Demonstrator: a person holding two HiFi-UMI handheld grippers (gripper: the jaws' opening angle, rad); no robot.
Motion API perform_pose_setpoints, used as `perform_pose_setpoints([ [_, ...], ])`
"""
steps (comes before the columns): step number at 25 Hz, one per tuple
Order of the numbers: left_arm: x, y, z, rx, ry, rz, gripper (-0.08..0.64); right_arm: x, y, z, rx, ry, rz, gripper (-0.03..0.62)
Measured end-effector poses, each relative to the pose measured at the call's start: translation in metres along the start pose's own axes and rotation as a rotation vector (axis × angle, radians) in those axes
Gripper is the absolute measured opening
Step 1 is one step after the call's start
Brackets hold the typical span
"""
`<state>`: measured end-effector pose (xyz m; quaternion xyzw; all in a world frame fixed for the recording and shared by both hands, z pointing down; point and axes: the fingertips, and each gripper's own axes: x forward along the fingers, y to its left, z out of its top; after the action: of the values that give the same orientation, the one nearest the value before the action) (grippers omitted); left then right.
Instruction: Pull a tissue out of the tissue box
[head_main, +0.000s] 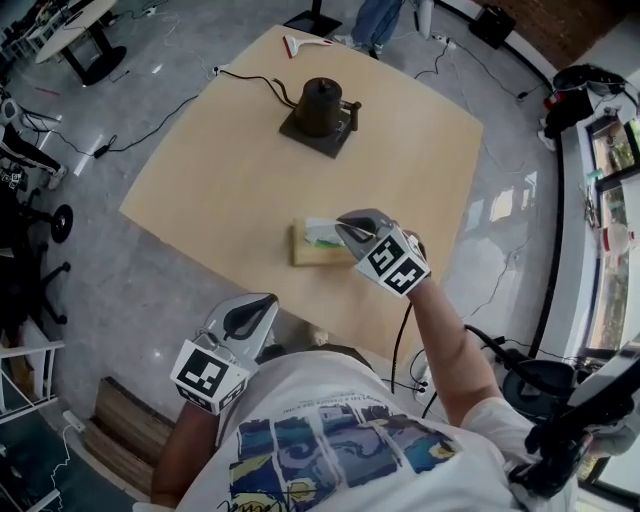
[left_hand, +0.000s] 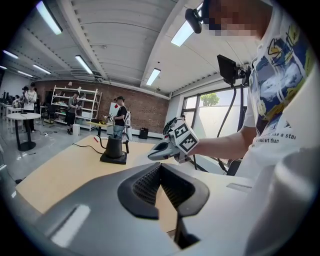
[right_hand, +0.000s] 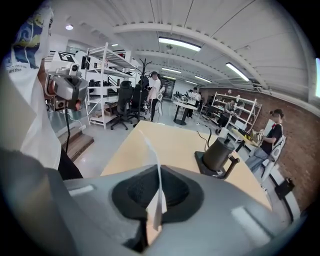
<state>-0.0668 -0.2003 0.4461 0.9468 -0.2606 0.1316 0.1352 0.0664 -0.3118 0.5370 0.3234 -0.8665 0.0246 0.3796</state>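
Okay, left tool (head_main: 264, 301) closed and empty, held low by the torso, off the tabletop (head_main: 220, 180) edge. Right arm stretched forward, right tool (head_main: 342, 227) pinching a tissue (head_main: 320, 234) that rises from the box (head_main: 312, 256) mid-tabletop. Dark pot (head_main: 320, 105) farther back.

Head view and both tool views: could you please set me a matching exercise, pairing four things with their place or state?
Things:
1. right tool
2. left tool
3. tissue box
4. dark pot

Places or states:
A. shut, with nothing between its jaws
B. standing on the far part of the table
C. shut on the tissue
D. lying on the near part of the table

Pairs: 1-C, 2-A, 3-D, 4-B
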Motion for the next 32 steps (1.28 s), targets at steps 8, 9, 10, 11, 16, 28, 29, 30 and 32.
perform_pose_setpoints([
  [8,-0.009,0.005,-0.003,-0.005,-0.009,-0.034,0.006,-0.027,0.013,0.031,0.006,-0.026,-0.049,0.003],
  [9,-0.010,0.006,-0.004,-0.004,-0.009,-0.040,0.006,-0.030,0.015,0.035,0.008,-0.029,-0.057,0.003],
  [10,-0.011,0.008,-0.003,-0.002,-0.010,-0.046,0.006,-0.032,0.017,0.039,0.010,-0.032,-0.063,0.003],
  [11,-0.011,0.009,-0.003,-0.001,-0.011,-0.052,0.006,-0.034,0.019,0.042,0.012,-0.035,-0.069,0.003],
  [16,-0.015,0.012,-0.001,0.004,-0.009,-0.076,0.006,-0.049,0.027,0.060,0.017,-0.054,-0.086,0.003],
  [28,-0.005,0.000,0.003,0.054,0.006,-0.168,0.006,-0.087,0.051,0.070,0.037,-0.081,-0.132,0.003],
  [29,-0.005,0.000,0.004,0.059,0.008,-0.174,0.006,-0.089,0.052,0.071,0.037,-0.082,-0.134,0.003],
  [30,-0.004,-0.001,0.004,0.063,0.009,-0.182,0.006,-0.092,0.054,0.071,0.039,-0.083,-0.138,0.003],
  [32,-0.001,-0.003,0.007,0.068,0.012,-0.195,0.006,-0.097,0.056,0.071,0.043,-0.082,-0.149,0.003],
])
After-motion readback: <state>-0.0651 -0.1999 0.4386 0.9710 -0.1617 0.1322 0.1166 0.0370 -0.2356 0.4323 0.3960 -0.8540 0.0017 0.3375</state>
